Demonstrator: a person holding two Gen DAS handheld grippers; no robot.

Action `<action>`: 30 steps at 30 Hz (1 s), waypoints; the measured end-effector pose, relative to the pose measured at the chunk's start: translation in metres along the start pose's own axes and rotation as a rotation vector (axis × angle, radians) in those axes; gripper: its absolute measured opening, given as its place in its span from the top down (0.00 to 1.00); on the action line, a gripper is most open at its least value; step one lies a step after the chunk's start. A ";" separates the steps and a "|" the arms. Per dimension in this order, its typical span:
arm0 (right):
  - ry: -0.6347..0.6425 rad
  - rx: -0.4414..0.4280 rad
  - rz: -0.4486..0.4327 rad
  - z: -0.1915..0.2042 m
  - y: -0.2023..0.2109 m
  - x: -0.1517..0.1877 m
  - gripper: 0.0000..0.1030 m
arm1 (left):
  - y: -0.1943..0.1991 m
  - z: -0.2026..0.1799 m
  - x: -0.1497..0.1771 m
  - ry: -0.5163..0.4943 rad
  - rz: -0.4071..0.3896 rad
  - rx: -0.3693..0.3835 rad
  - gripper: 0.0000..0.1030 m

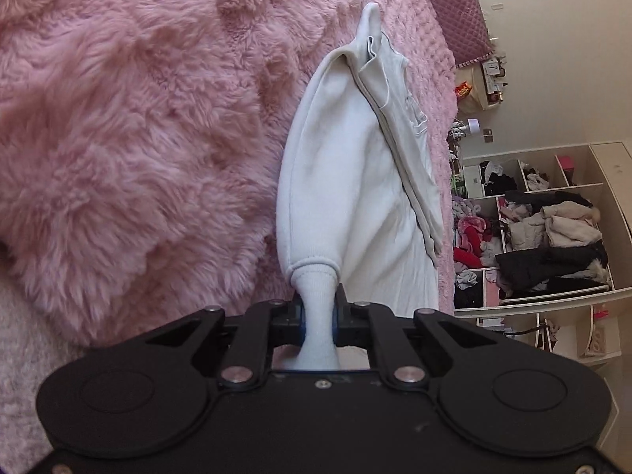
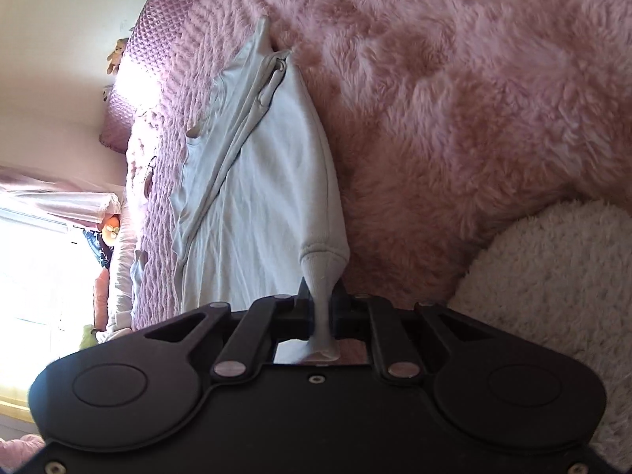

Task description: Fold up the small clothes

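Observation:
A small white long-sleeved garment (image 1: 347,181) hangs stretched over a pink bed. It also shows in the right wrist view (image 2: 260,181). My left gripper (image 1: 319,308) is shut on one ribbed sleeve cuff (image 1: 316,288). My right gripper (image 2: 322,308) is shut on the other ribbed cuff (image 2: 322,272). Each sleeve runs away from the jaws toward the body of the garment, whose far end with the neck opening (image 1: 371,35) droops onto the bed.
A fluffy pink blanket (image 1: 130,118) covers the bed, over a textured pink bedspread (image 2: 173,91). A white fluffy cushion (image 2: 553,284) lies at the right. White shelves full of clothes (image 1: 545,229) stand beside the bed. A bright window (image 2: 35,276) is at the left.

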State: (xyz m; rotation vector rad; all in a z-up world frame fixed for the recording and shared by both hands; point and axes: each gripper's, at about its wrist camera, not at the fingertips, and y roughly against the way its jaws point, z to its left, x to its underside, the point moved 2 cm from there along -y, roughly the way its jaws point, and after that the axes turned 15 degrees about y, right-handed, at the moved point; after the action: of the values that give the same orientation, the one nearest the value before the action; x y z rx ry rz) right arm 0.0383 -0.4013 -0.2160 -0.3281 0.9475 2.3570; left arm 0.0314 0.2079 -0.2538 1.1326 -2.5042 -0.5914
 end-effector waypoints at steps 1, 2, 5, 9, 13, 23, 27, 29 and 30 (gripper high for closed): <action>0.005 -0.008 -0.005 0.004 -0.002 -0.005 0.93 | -0.002 -0.008 -0.003 -0.017 -0.006 0.012 0.93; 0.020 -0.016 -0.014 0.010 -0.003 -0.013 0.93 | -0.003 -0.019 -0.009 -0.039 -0.010 0.032 0.92; 0.076 -0.045 -0.042 0.034 -0.009 -0.045 0.92 | -0.010 -0.062 -0.032 -0.100 -0.014 0.086 0.92; 0.155 -0.056 -0.092 0.064 -0.030 -0.116 0.92 | -0.035 -0.132 -0.081 -0.203 -0.023 0.128 0.92; 0.219 -0.051 -0.146 0.091 -0.069 -0.200 0.92 | -0.082 -0.204 -0.145 -0.280 -0.060 0.125 0.92; 0.132 0.065 -0.280 0.089 -0.186 -0.295 0.40 | -0.184 -0.233 -0.249 -0.202 -0.225 -0.045 0.43; 0.167 -0.020 -0.184 0.076 -0.173 -0.242 0.40 | -0.158 -0.187 -0.220 -0.157 -0.152 0.009 0.42; 0.179 -0.017 -0.162 0.068 -0.155 -0.209 0.40 | -0.140 -0.160 -0.199 -0.122 -0.129 -0.005 0.42; 0.175 -0.018 -0.161 0.063 -0.144 -0.192 0.40 | -0.132 -0.148 -0.189 -0.111 -0.127 -0.004 0.42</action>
State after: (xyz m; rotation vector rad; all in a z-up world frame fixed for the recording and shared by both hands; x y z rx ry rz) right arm 0.2774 -0.3535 -0.1703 -0.6031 0.9419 2.2178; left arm 0.3010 0.2394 -0.2155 1.2986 -2.5356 -0.7108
